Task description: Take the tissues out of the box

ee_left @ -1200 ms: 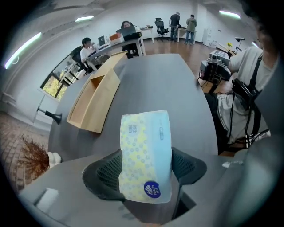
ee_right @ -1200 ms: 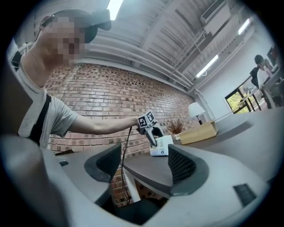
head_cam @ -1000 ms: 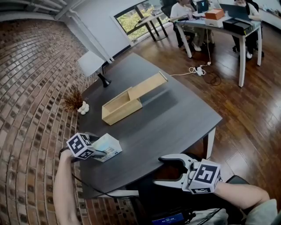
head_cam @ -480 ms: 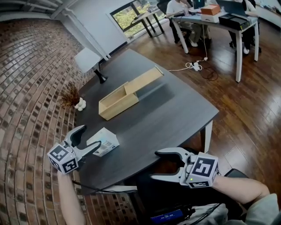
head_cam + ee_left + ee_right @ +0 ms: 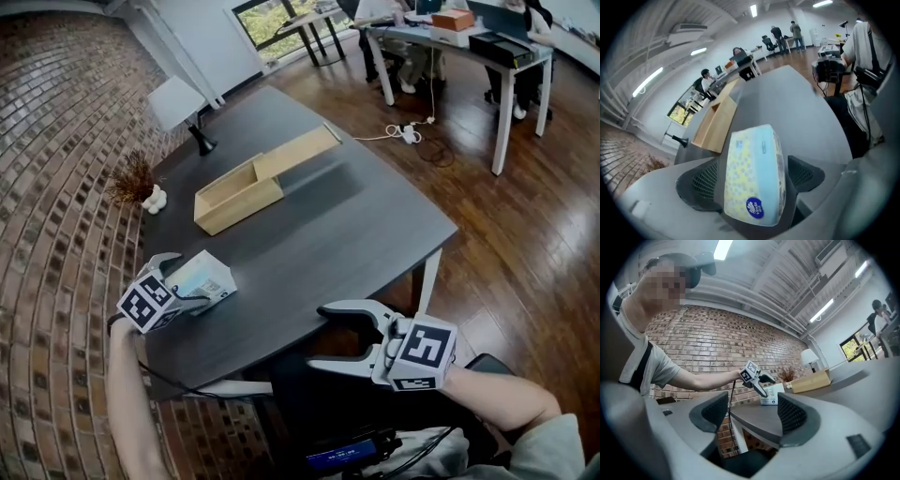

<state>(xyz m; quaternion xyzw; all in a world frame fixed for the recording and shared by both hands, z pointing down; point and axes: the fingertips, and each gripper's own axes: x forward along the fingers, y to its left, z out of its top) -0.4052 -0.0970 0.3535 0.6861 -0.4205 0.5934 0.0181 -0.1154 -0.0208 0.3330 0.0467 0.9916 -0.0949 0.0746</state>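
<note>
A soft pack of tissues (image 5: 206, 275), pale blue and yellow, lies on the dark table (image 5: 356, 225) near its front left corner. My left gripper (image 5: 192, 281) straddles the pack (image 5: 752, 178); its jaws are opening, and a gap shows between each pad and the pack's sides. An open wooden box (image 5: 234, 197) with its sliding lid (image 5: 298, 150) pulled back sits farther in. My right gripper (image 5: 321, 337) hangs open and empty off the table's front edge. The right gripper view (image 5: 752, 413) shows the pack (image 5: 769, 393) and the left gripper (image 5: 761, 383) from the side.
A white lamp (image 5: 173, 98) and a dried plant (image 5: 131, 178) stand along the table's far left side by the brick wall. Behind the table are white desks with seated people (image 5: 450, 28) and a power strip (image 5: 405, 134) on the wooden floor.
The left gripper held the pack a second ago, then drew back with its jaws spreading; now it sits around the pack again with wider jaws. The right gripper barely moved.
</note>
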